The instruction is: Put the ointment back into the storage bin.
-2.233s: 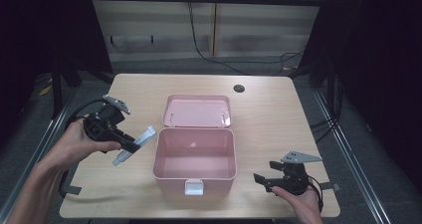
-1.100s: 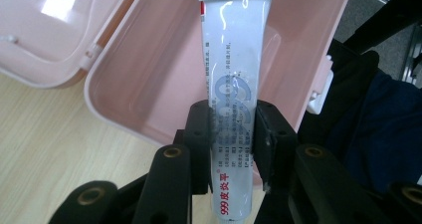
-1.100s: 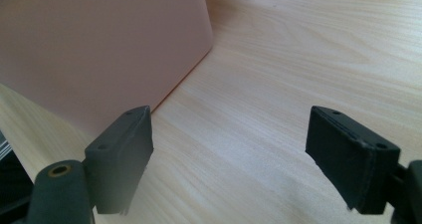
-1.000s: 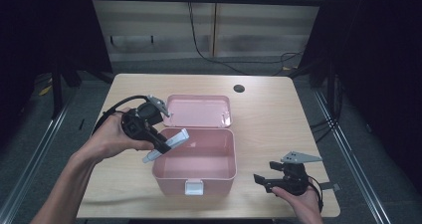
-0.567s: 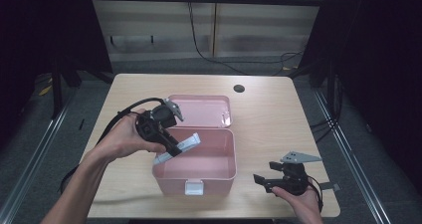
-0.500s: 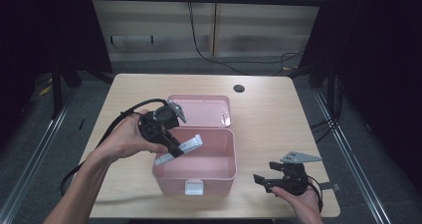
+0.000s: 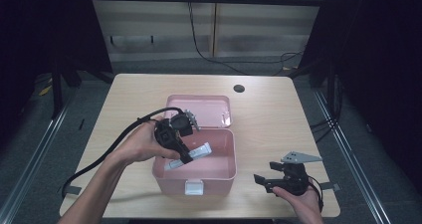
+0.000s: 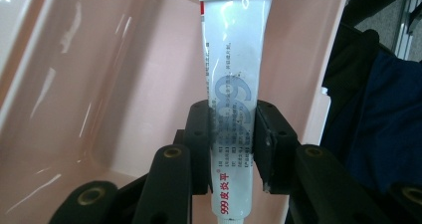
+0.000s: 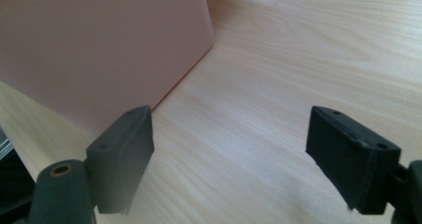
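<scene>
Open pink box [image 7: 196, 176] on table [image 7: 278, 119]; left claw [image 7: 185, 157] pinches ointment tube [image 7: 191, 154] inside it, angled downward; right claw [image 7: 263, 180] spread, resting beside box.

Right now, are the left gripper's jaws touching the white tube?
Touching: in the left gripper view both pads of the left gripper press the white tube.

So it's a light wood-grain table [image 7: 134, 99] with rounded corners, pretty bare overall. Sitting right on it near the middle, toward the person's side, is a pink plastic box [image 7: 219, 176] with its lid [image 7: 204, 109] flipped open and lying back on the tabletop behind it. There's a white latch [image 7: 194, 187] on the box's front wall. Further back, near the far edge, there's a small dark round spot [image 7: 239, 88], can't tell what it is.
</scene>
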### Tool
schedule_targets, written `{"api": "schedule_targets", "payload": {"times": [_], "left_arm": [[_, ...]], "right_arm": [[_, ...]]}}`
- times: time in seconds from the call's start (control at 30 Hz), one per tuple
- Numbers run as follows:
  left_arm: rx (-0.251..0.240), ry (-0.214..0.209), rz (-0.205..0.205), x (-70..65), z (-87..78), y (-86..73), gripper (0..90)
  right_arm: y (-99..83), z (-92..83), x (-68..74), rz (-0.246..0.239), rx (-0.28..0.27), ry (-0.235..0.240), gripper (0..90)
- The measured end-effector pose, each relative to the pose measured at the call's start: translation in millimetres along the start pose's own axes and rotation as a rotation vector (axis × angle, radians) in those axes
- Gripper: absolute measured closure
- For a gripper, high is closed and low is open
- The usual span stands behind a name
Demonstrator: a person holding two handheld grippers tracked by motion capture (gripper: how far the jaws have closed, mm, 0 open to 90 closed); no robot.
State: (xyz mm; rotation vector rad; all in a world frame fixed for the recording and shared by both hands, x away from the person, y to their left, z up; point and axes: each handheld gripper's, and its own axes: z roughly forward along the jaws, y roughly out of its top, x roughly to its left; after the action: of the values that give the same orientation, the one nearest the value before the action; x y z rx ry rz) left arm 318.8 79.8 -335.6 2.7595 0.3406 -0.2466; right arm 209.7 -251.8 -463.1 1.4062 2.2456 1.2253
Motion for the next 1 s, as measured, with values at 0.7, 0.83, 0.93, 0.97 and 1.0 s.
{"api": "schedule_targets", "payload": {"times": [0.7,0.83,0.93,0.97,1.0], "left_arm": [[0.069,-0.044,0.02,3.7,38.0,6.8,70.6],[0.083,-0.056,0.025,3.7,44.0,6.6,70.6],[0.094,-0.06,0.034,2.2,48.8,7.2,70.6],[0.093,-0.064,0.032,2.0,50.0,7.5,70.6],[0.099,-0.067,0.037,2.4,51.0,8.1,70.6]], "right_arm": [[-0.1,-0.1,0.3,-0.005,0.004,0.002,18.2],[0.0,0.0,0.4,-0.005,0.004,0.002,18.2],[0.0,0.2,0.7,-0.005,0.005,0.003,18.2],[0.1,0.2,0.7,-0.005,0.005,0.003,18.3],[0.1,0.3,0.7,-0.007,0.005,0.002,18.2]]}}
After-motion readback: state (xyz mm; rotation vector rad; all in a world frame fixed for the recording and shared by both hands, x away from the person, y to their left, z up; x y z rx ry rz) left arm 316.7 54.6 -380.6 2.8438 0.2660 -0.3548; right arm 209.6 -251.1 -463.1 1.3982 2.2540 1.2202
